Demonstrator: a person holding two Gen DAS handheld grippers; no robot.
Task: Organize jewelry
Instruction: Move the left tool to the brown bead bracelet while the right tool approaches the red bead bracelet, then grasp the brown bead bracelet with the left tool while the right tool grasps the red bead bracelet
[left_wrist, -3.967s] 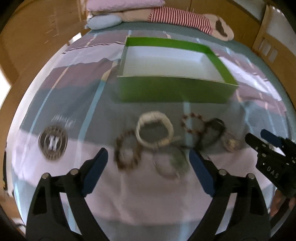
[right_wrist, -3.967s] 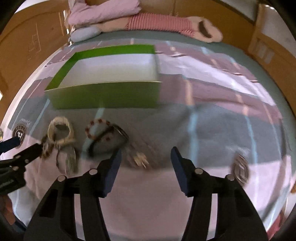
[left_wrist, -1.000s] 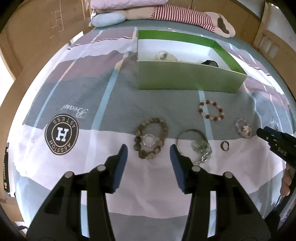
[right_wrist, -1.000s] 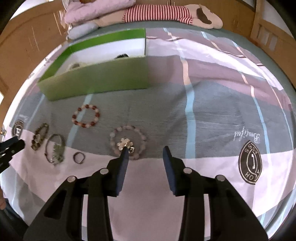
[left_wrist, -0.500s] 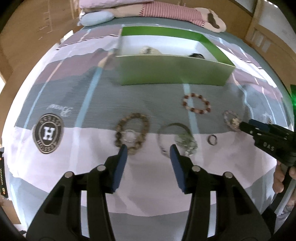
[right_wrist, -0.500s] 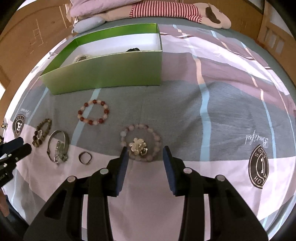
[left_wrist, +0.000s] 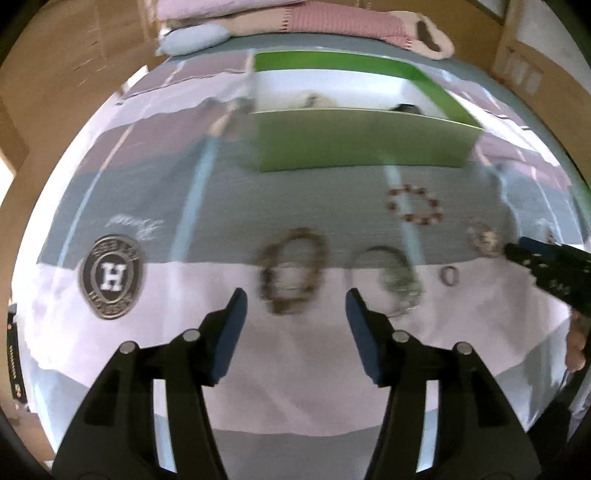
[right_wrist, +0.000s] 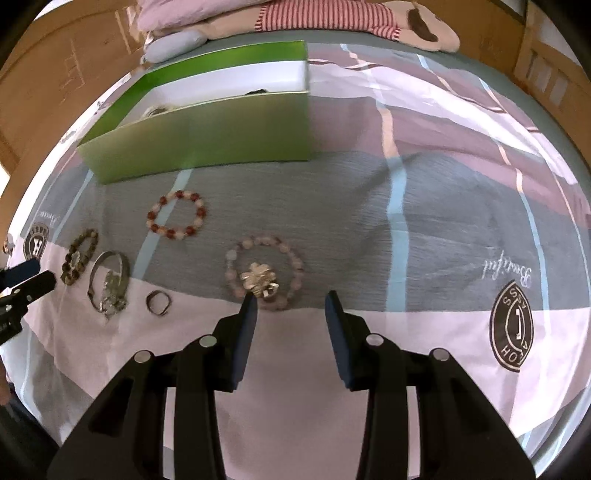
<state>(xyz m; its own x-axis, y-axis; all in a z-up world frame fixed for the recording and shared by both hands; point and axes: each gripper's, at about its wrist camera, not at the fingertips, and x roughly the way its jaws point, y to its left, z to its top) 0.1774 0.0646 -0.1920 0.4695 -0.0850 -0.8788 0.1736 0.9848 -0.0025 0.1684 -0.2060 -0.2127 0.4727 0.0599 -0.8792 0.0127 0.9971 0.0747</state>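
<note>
Just ahead of the right gripper (right_wrist: 290, 308), between its parted and empty fingers, lies the pink bead bracelet (right_wrist: 264, 272) with a gold flower charm; the left fingertip (right_wrist: 248, 314) sits at the bracelet's near edge, though contact cannot be told. Further left of those fingers on the bedspread (right_wrist: 443, 221) are a small ring (right_wrist: 158, 302), a silver bangle (right_wrist: 109, 284) and a brown bead bracelet (right_wrist: 79, 256), while a red-and-white bead bracelet (right_wrist: 176, 218) lies ahead and to the left. Beyond them all stands the green box (right_wrist: 207, 136), with some pieces showing dimly inside.

In the blurred left wrist view, the left gripper (left_wrist: 295, 306) hangs over the bedspread (left_wrist: 147, 184) with its fingers spread wide and empty. The brown bead bracelet (left_wrist: 291, 269) lies just ahead between them, the silver bangle (left_wrist: 388, 277) just ahead of the right fingertip (left_wrist: 364, 321), and the small ring (left_wrist: 450, 275) further right. The green box (left_wrist: 362, 142) stands well ahead.
</note>
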